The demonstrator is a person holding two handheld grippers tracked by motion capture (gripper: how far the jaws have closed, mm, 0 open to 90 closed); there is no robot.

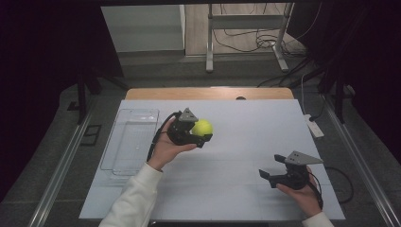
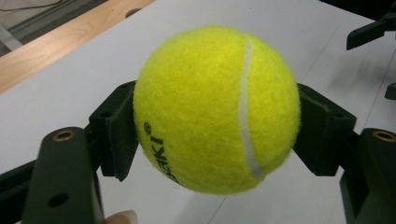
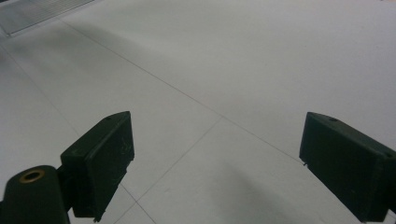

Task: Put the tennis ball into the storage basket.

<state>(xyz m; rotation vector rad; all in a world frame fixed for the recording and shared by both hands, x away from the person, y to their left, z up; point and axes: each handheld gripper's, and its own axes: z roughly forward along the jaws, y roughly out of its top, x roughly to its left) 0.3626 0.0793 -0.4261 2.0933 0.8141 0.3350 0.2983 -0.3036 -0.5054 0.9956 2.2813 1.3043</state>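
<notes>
Step in hand: carrying, I'd say. The left gripper (image 1: 201, 135) pinches the tennis ball (image 1: 202, 127) and holds it up off the table.
Ball position: above the white sheet (image 1: 246, 142), left of its middle, just to the right of the clear tray (image 1: 127, 142) and apart from it.
Left grip: both pads (image 2: 116, 135) press the ball's sides at its widest part, so it sits squarely between them.
Right gripper (image 1: 269, 174): jaws spread wide with nothing between them, low over the sheet near the person's right, well apart from the ball.
Next move: probably a swing left to the tray, then a release close above its floor. A round ball rolls off if let go high.
Ball: yellow-green felt, fuzzy, one white curved seam (image 2: 245, 107) and dark printed lettering.
Tray: transparent plastic, rectangular, shallow-walled, with a fine ribbed floor.
Sheet: matte white with faint fold lines, laid over a wooden tabletop (image 1: 208, 93).
</notes>
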